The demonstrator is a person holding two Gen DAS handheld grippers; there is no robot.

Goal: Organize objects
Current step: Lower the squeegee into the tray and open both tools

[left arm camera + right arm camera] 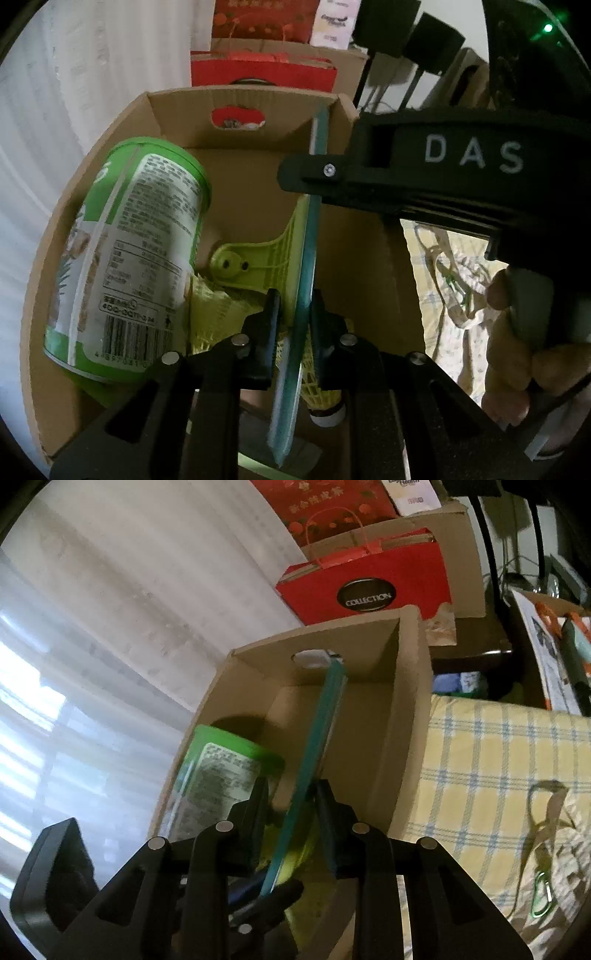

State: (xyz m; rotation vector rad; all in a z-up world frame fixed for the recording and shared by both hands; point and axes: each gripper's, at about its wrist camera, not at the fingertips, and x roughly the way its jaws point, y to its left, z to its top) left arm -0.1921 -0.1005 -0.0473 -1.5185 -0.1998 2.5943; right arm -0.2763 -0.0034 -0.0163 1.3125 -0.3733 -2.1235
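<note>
An open cardboard box (pixel 343 258) (pixel 402 716) holds a green tin can (pixel 129 258) (pixel 218 786), a lime-green plastic piece (pixel 258 262) and yellow netting (pixel 218 317). A thin teal flat book (pixel 304 280) (pixel 314 749) stands on edge inside the box. My left gripper (pixel 295 317) reaches into the box with its fingers on either side of the teal book's edge. My right gripper (pixel 291 805) also straddles the teal book, with a visible gap at each finger. In the left wrist view the right gripper's black body (pixel 424 173) crosses above the box.
A red gift bag (pixel 369 587) and more cardboard boxes (pixel 458 546) stand behind the box. White curtains (pixel 92 627) are at the left. A yellow plaid cloth (pixel 498 757) with a strap and green carabiner (pixel 541 901) lies to the right.
</note>
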